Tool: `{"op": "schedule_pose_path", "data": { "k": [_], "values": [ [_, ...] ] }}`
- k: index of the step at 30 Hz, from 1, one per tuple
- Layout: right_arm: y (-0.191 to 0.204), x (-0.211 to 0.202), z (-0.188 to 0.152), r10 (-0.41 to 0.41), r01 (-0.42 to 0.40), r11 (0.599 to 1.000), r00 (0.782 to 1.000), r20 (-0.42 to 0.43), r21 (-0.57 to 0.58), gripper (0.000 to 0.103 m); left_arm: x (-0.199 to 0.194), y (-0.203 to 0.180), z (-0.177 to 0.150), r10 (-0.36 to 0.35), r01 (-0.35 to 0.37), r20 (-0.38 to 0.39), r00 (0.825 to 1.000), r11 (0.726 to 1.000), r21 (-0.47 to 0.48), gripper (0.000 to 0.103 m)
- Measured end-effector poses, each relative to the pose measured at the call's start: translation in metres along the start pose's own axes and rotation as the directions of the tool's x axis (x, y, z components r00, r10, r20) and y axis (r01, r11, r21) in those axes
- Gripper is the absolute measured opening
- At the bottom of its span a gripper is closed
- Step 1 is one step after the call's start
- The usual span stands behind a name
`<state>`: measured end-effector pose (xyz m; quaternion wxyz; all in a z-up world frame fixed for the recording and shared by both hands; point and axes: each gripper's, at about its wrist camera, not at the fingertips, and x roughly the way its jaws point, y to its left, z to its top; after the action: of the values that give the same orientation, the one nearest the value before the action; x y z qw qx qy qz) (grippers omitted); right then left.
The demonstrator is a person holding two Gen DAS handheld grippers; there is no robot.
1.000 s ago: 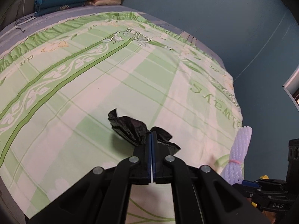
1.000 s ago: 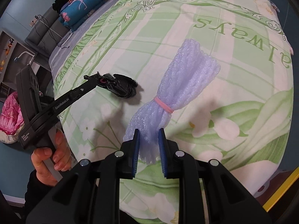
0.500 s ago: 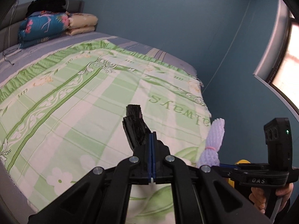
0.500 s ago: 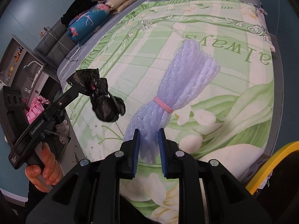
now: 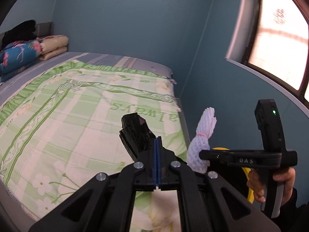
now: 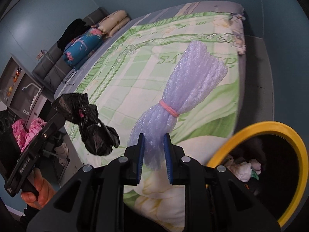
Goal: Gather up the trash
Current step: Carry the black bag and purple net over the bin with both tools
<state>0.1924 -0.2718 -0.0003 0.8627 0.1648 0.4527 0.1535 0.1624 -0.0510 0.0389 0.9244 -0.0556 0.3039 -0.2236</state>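
The left tool [image 5: 157,143] is pinching the black bag [image 5: 135,133], now lifted off the bed [image 5: 58,116]. The right tool [image 6: 154,148] is gripping the foam bundle [image 6: 185,96], now nearing the yellow-rimmed bin [image 6: 270,127].

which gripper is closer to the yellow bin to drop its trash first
Right, probably. The right gripper, shut on the lilac foam net bundle, has the yellow-rimmed bin open just beside it. The left gripper, holding the crumpled black plastic bag, sits farther away on the other side.

A pale purple foam net bundle [image 6: 185,104], tied with a pink band [image 6: 169,108], is being pinched by the right gripper [image 6: 154,155] above the bed [image 6: 135,81]. A black bag [image 6: 92,123] is being held by the left gripper [image 6: 59,114]; a yellow-rimmed bin [image 6: 270,127] is being shown lower right.
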Motion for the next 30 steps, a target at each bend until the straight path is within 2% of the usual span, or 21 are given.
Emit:
{"op": "schedule_pose_path", "data": {
  "k": [9,15,25,30],
  "values": [
    [-0.061,-0.061,-0.022,-0.053,0.043,0.993,0.994,0.096,0.108,0.019,-0.002,-0.080,-0.007,-0.097,0.094,0.013,0.995,0.985,0.145,0.000],
    [-0.093,-0.079,-0.039,-0.113,0.096,0.983,0.988,0.107,0.155,0.019,0.008,-0.119,-0.009,-0.135,0.133,-0.004,0.991,0.969,0.208,0.000],
    [-0.130,-0.080,-0.054,-0.155,0.128,0.966,0.982,0.105,0.223,0.020,0.049,-0.157,-0.016,-0.162,0.176,-0.080,0.984,0.956,0.233,0.000],
    [-0.144,-0.072,-0.058,-0.171,0.147,0.957,0.982,0.081,0.249,0.020,0.076,-0.161,-0.023,-0.167,0.190,-0.125,0.978,0.961,0.200,0.000]
  ]
}}
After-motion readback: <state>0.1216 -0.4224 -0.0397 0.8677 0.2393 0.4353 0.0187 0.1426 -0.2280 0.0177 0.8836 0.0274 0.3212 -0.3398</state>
